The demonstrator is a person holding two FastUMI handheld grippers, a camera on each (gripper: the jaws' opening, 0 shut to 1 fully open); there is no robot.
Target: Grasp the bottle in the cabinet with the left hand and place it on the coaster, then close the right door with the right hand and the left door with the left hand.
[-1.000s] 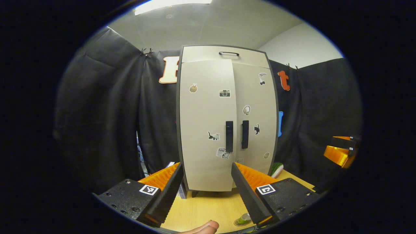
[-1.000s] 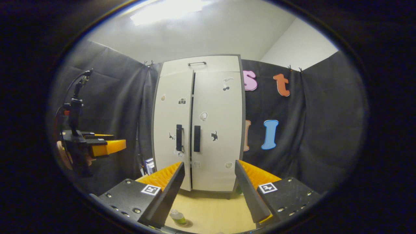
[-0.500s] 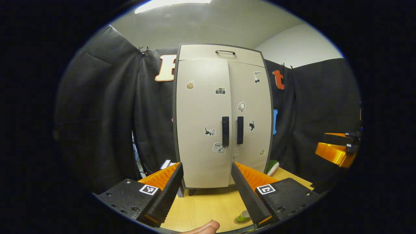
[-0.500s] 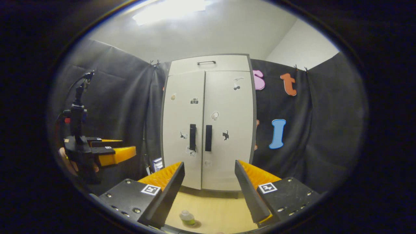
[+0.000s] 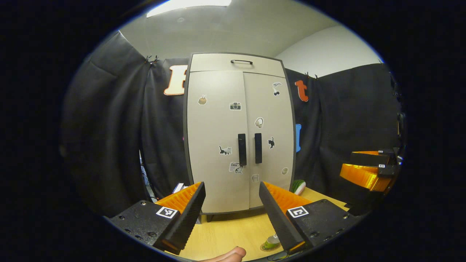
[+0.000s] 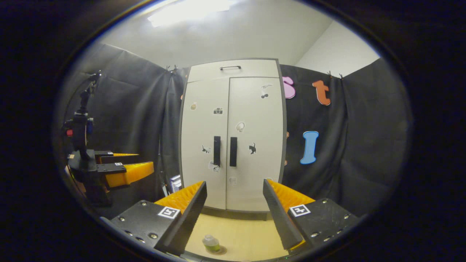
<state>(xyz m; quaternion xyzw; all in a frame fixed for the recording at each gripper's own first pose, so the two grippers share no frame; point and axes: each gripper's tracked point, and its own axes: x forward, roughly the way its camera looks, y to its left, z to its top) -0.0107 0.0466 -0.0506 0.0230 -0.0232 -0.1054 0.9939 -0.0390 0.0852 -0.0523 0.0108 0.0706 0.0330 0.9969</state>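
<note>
Cabinet [image 5: 238, 134] sits center frame in the left gripper view, both doors flush shut: left door [image 5: 214, 138], right door [image 5: 271, 131], two dark vertical handles [image 5: 249, 148] side by side at the seam, small stickers scattered on both panels. Left claw [image 5: 231, 214] at bottom center, released, fingers spread wide with nothing between them, held off the cabinet above the tabletop [image 5: 225, 233]. Bottle [image 5: 271, 242] stands on the coaster [image 5: 265, 249] at the bottom of the frame, partly hidden behind the claw's right finger. A fingertip [image 5: 229, 254] pokes in at the bottom edge. Right claw [image 5: 366, 171] shows at right edge of this view, seen from the side, apart from the cabinet; gap hard to read from here. In the right gripper view the cabinet [image 6: 233, 134] is center again, doors closed. Right claw [image 6: 235, 214] at bottom, released, empty. Bottle [image 6: 210, 243] upright on the coaster [image 6: 218, 250], low center between the fingers on the tabletop [image 6: 247, 233]. Left claw [image 6: 125, 169] at left edge, a hand behind it.
</note>
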